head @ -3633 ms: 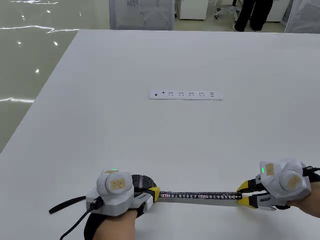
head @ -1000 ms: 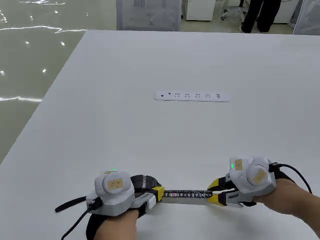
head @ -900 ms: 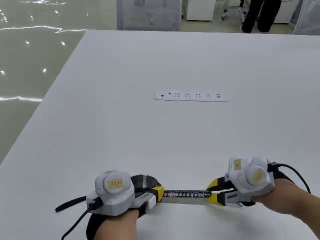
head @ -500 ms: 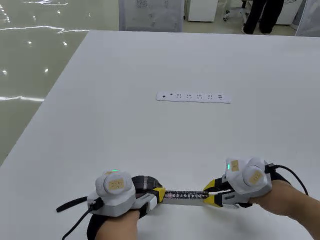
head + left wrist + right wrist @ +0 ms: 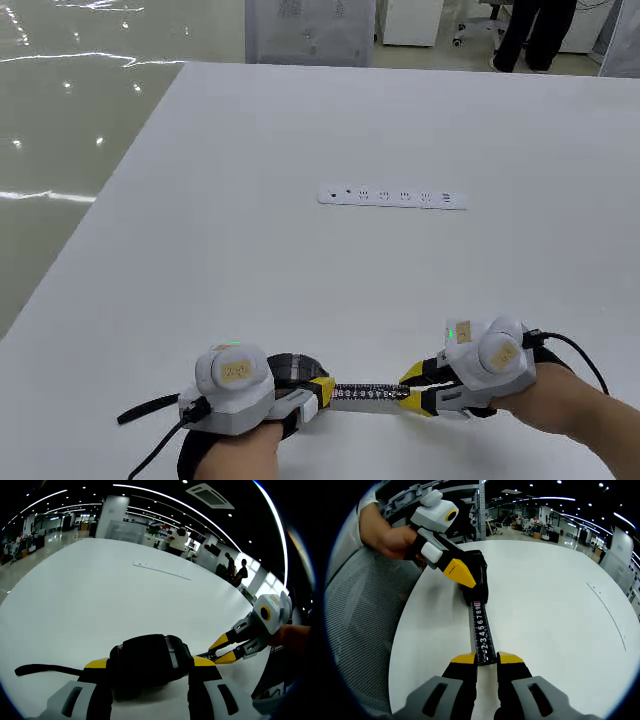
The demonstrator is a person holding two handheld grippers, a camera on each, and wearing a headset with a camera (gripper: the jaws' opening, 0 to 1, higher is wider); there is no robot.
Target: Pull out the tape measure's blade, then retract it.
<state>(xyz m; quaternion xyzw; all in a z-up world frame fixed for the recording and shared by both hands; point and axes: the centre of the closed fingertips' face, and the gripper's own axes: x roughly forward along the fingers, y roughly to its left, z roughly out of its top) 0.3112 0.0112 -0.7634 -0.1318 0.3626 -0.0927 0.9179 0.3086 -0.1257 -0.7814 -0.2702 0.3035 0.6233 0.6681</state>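
The black tape measure case (image 5: 293,369) rests near the table's front edge, and my left gripper (image 5: 315,390) is shut on it. The left gripper view has the case (image 5: 150,662) wedged between the yellow-tipped jaws, its black strap trailing left. A short length of dark numbered blade (image 5: 366,392) runs right from the case to my right gripper (image 5: 413,388), which is shut on the blade's end. In the right gripper view the blade (image 5: 481,639) leads from my right gripper (image 5: 486,658) up to the case (image 5: 477,575).
A white power strip (image 5: 392,198) lies flat in the middle of the white table (image 5: 300,250). Shiny floor lies beyond the table's left edge. People stand beyond the far edge at the upper right.
My right gripper has moved left toward the case, and the exposed blade has grown much shorter. The left gripper and case have stayed put. The head camera has shifted slightly.
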